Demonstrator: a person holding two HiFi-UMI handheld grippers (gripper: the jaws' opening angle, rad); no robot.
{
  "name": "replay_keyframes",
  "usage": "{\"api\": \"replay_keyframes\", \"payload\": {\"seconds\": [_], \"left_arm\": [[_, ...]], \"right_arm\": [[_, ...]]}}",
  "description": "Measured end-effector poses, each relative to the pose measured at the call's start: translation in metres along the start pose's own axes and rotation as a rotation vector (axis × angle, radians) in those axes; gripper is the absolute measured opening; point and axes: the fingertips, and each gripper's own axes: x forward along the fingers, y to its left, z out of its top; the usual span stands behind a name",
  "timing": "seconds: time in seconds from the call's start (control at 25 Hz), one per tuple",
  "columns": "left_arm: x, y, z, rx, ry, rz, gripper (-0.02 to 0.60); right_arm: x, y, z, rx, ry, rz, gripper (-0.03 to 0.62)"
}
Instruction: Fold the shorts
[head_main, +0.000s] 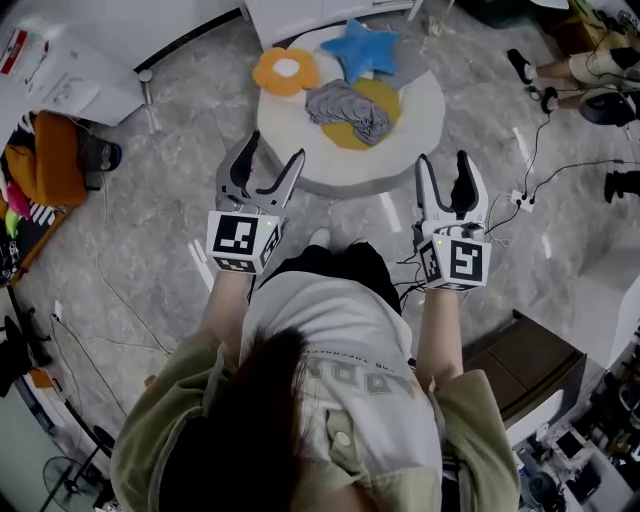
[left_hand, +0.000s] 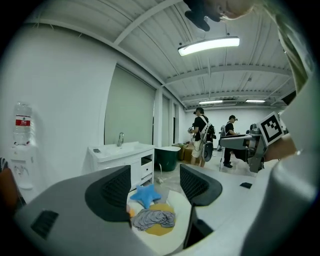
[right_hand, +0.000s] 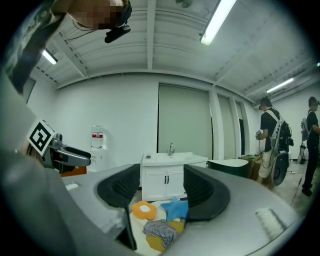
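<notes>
Crumpled grey shorts (head_main: 348, 108) lie on a yellow cushion (head_main: 372, 101) on a round white pouffe (head_main: 420, 125). They also show far off in the left gripper view as the shorts (left_hand: 155, 218) and in the right gripper view as the shorts (right_hand: 159, 229). My left gripper (head_main: 269, 162) hangs open just short of the pouffe's near left rim, nothing between its jaws. My right gripper (head_main: 446, 170) stands open off the pouffe's near right edge, also empty. In both gripper views the jaws frame the pouffe from a distance.
A blue star cushion (head_main: 362, 47) and an orange flower cushion (head_main: 286, 70) lie on the pouffe's far side. Cables (head_main: 527, 160) trail over the marble floor at right. A white vanity (right_hand: 170, 176) and green tub (left_hand: 166, 157) stand behind. Other people (left_hand: 201, 135) work at the back.
</notes>
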Motion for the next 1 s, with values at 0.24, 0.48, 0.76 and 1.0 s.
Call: {"api": "replay_keyframes", "payload": {"seconds": [0.24, 0.48, 0.76, 1.0], "left_arm": [[0.053, 0.006, -0.024, 0.014, 0.091, 0.005, 0.296], [0.126, -0.003, -0.055, 0.004, 0.192, 0.015, 0.296], [0.187, -0.028, -0.111, -0.098, 0.314, 0.101, 0.299], [0.224, -0.047, -0.2, -0.089, 0.453, 0.049, 0.311]], "right_arm": [[0.048, -0.031, -0.035, -0.039, 0.099, 0.059, 0.262], [0.114, -0.075, -0.095, -0.081, 0.234, 0.168, 0.262], [0.178, -0.111, -0.173, -0.176, 0.394, 0.381, 0.262], [0.212, -0.119, -0.293, -0.334, 0.558, 0.544, 0.262]]}}
